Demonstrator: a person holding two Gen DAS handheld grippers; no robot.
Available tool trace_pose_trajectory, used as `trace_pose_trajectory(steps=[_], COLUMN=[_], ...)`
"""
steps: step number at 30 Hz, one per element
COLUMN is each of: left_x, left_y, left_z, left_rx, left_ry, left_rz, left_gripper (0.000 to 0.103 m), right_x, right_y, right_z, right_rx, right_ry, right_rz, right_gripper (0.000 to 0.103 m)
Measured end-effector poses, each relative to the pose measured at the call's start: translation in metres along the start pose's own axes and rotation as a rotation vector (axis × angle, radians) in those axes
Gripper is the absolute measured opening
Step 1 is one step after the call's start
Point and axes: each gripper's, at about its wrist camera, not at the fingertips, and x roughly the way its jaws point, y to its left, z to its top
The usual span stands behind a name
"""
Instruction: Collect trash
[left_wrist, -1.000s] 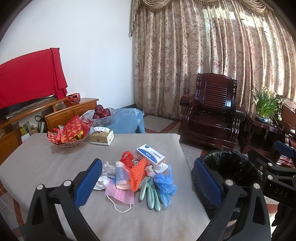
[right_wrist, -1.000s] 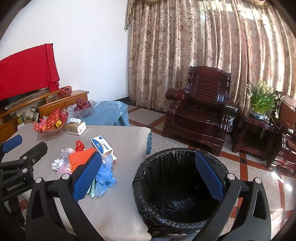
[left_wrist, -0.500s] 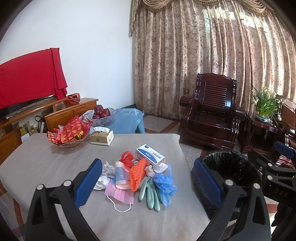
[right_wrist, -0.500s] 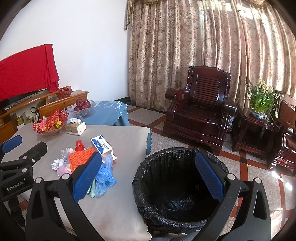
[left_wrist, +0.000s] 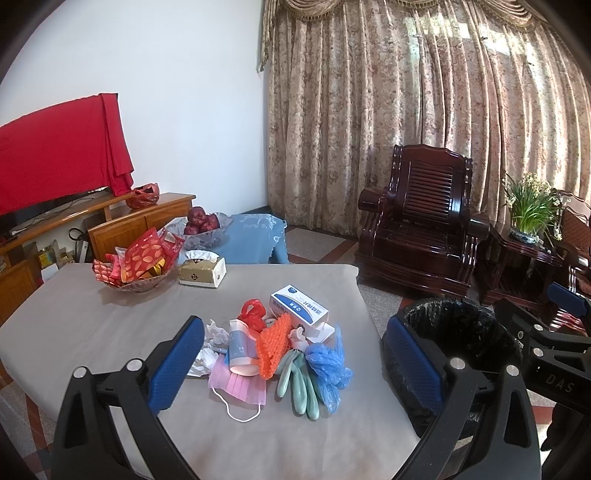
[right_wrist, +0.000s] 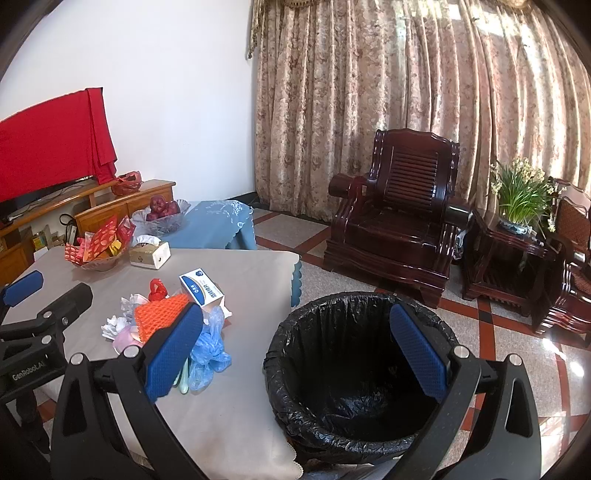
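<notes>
Reading "GenRobot.AI" on left gripper (right_wrist: 22, 288), "DAS" on right gripper (left_wrist: 554, 354).

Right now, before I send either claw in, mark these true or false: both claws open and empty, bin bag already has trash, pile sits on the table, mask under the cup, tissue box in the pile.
1. Both the left claw and the right claw are open and empty. True.
2. The bin already holds trash. False: only the black liner shows.
3. The trash pile lies on the table. True.
4. The pink mask lies under the paper cup. True.
5. The tissue box is in the pile. False: it stands apart, beside the snack bowl.
</notes>
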Motion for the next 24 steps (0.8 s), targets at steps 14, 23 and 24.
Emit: trace_pose_trajectory(steps=[14,23,24], left_x=[0.027,0.083,0.088], left_y=[0.039,0.104,0.107], left_z=[-0.006,-0.035,-0.038], left_rx=[-0.056,-0.083,-0.084], left_ry=[0.04,0.144,0.152], left_rz=[0.068,0.138,0.143], left_gripper=[0.097,0.097,0.096], right_x=[0.041,0.102,0.11], right_y=[0.021,0.057,0.063], right_z=[-0.005,-0.013,-0.016], right_rx=[-0.021,-0.046,-0.051], right_ry=[0.03,0.079,0.088], right_rz=[0.058,0.14,0.144], right_gripper=[0.098,0.098,0.096])
